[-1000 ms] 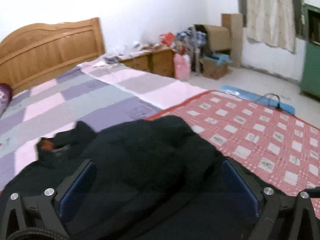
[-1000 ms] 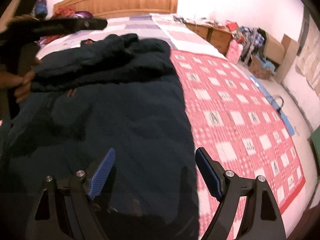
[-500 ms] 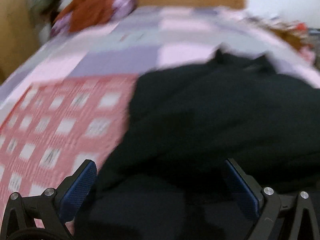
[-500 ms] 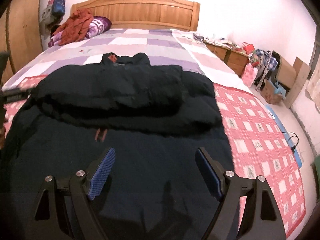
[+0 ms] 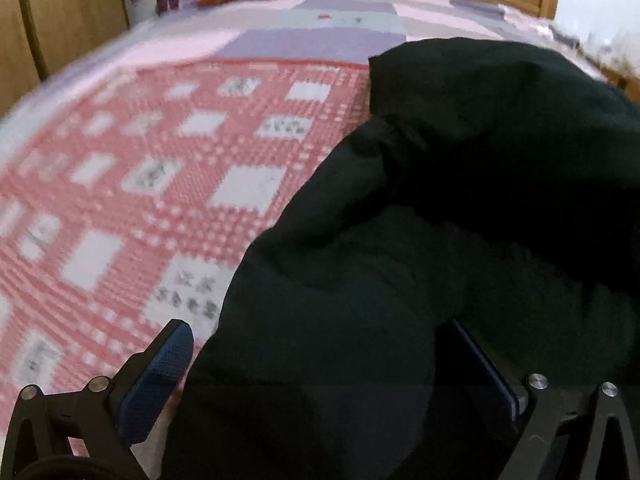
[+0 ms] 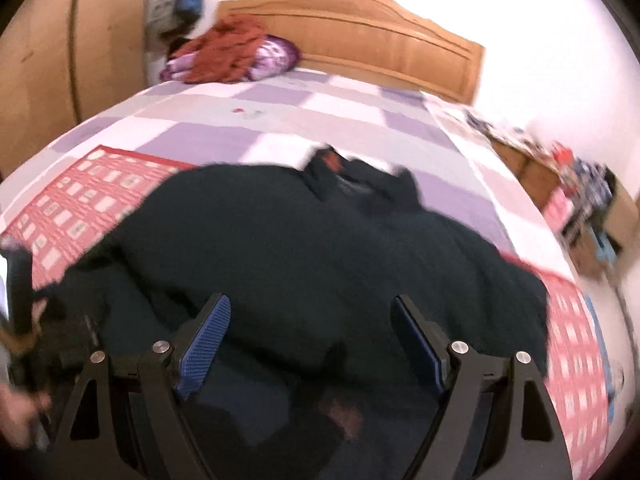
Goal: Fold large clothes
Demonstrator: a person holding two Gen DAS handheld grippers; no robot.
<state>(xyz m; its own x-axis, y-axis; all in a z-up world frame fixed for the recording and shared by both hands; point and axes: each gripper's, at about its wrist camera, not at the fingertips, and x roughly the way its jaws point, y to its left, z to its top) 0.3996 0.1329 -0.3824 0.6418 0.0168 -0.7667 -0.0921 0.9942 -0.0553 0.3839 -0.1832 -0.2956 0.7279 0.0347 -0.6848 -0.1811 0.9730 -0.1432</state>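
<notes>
Dark coat [image 6: 304,256], red checked blanket [image 5: 132,184], bed [image 6: 280,120]

I see bare red checked blanket [image 5: 132,184] left of the black coat [image 5: 460,240], bare purple quilt [image 6: 280,128] beyond its collar, pile of clothes [image 6: 232,56] against headboard [image 6: 360,40], wardrobe [image 5: 52,28] closing the left.

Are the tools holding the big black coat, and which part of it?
No. Both the left tool and the right tool are open above the black coat, gripping nothing.
</notes>
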